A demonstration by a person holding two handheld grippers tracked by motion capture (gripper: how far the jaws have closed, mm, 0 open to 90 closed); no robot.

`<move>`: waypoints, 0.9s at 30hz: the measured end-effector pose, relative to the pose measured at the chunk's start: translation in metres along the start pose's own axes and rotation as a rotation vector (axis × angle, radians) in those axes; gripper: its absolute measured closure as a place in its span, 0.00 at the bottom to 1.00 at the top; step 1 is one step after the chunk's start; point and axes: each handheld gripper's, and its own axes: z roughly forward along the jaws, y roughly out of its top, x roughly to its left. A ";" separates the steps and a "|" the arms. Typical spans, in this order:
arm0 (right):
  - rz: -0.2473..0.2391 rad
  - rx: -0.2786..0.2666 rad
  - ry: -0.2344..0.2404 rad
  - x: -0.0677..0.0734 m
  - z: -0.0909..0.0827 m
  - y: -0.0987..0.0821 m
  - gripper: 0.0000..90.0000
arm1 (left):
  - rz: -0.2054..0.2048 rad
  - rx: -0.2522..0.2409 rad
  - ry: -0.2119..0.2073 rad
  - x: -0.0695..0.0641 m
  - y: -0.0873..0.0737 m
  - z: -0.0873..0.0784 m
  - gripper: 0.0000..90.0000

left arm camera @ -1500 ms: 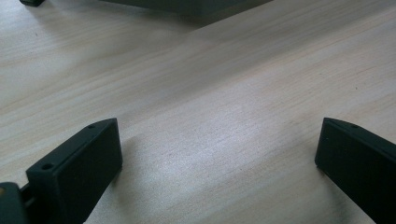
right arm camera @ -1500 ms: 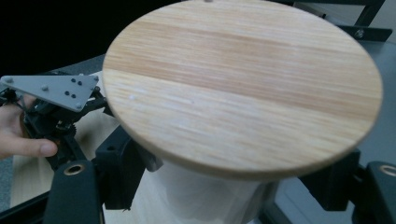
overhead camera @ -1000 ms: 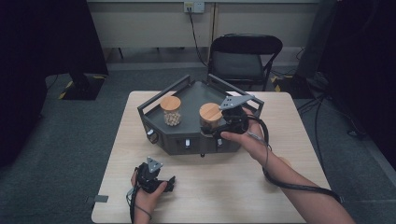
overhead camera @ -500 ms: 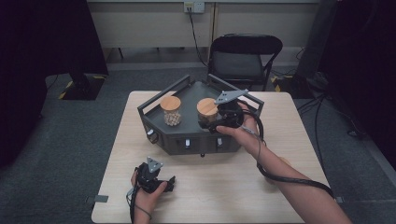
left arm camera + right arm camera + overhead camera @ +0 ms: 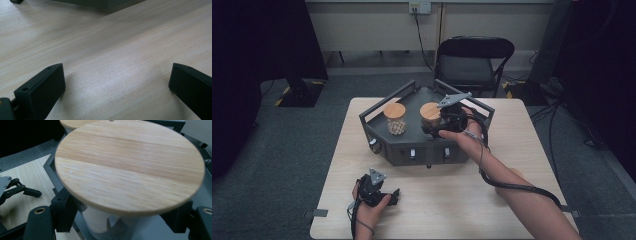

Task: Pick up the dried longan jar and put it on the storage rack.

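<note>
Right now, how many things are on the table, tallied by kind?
Jars with wooden lids: 2, one holding pale round pieces, one gripped by the right hand-held gripper
Dark grey tray: 1
Hand-held grippers: 2, left, right
Total: 5

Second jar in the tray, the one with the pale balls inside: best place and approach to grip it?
Grip the jar with pale balls on its glass body just below the wooden lid, which overhangs as a stop. It stands upright, so probably come in level from the table's front, jaws either side, as the right gripper holds the other jar. The tray wall may crowd a lower grip.
</note>
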 end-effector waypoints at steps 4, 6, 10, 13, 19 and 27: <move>0.022 -0.003 0.000 -0.003 0.005 -0.001 0.28 | 0.000 0.000 0.000 0.000 0.000 0.000 0.00; 0.022 0.000 -0.007 -0.003 0.006 0.000 0.28 | 0.000 0.000 0.000 0.000 0.000 0.000 0.00; 0.026 0.012 -0.012 -0.004 0.011 0.001 0.28 | 0.001 0.000 -0.001 0.000 0.000 0.000 0.00; 0.025 0.018 -0.019 -0.004 0.014 0.001 0.28 | 0.002 0.000 -0.001 0.000 0.000 0.000 0.00; 0.039 0.027 -0.019 -0.006 0.019 0.001 0.28 | 0.002 0.000 -0.001 0.000 0.000 0.000 0.00; 0.048 0.040 -0.032 -0.007 0.023 -0.001 0.28 | 0.002 0.001 -0.002 0.000 0.000 0.000 0.00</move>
